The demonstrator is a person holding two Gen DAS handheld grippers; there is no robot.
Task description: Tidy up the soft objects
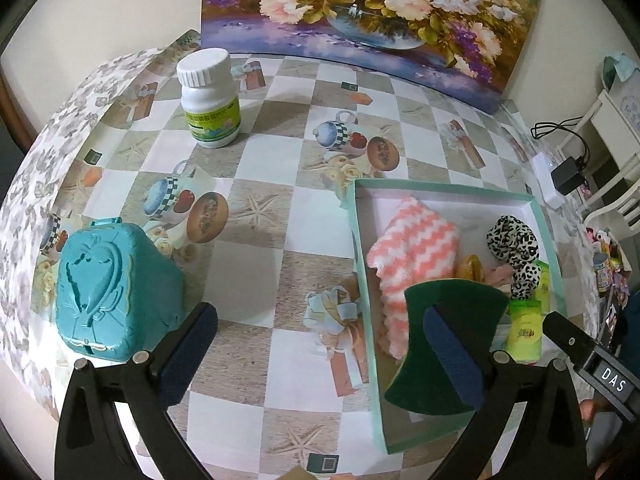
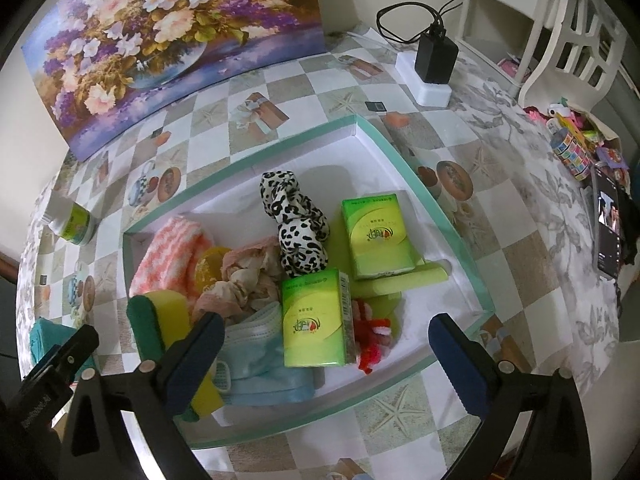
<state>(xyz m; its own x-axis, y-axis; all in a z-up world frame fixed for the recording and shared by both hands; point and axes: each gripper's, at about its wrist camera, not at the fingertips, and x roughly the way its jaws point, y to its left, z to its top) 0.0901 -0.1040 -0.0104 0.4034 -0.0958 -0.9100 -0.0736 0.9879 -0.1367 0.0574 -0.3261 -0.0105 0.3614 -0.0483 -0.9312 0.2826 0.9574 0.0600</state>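
Both grippers hang steeply over a shallow box (image 2: 404, 152) with a mint-green rim, and both stand wide open with nothing gripped. The left gripper (image 1: 320, 356) straddles the box's near-left wall: its left finger is over bare tablecloth, while its right finger overlaps a green-and-yellow sponge (image 1: 452, 320) that leans on that wall inside the box, no pad pressing it, which reads as a sponge just set down. The right gripper (image 2: 324, 356) hovers over the box's near half, with a green tissue pack (image 2: 314, 320) lying loose in the gap between its fingers, a blue face mask (image 2: 264, 356) by its left finger and a red-and-white fuzzy piece (image 2: 372, 340) just beyond the pack. Farther ahead of it lie a second tissue pack (image 2: 378, 236), a leopard-print scrunchie (image 2: 294, 224), a beige crumpled cloth (image 2: 240, 280) and a pink-and-white zigzag towel (image 2: 168, 256), so the soft things appear gathered in one container. Outside the box, ahead and left of the left gripper, a white pill bottle (image 1: 210, 100) and a teal moulded case (image 1: 108, 292) stand on the table, seemingly left out as hard items. The table wears a checkered oilcloth (image 1: 272, 208) printed with cups and starfish; a floral painting (image 1: 372, 12) leans on the wall behind, and a charger sits on a white power strip (image 2: 426, 80) near a white chair (image 2: 576, 40).
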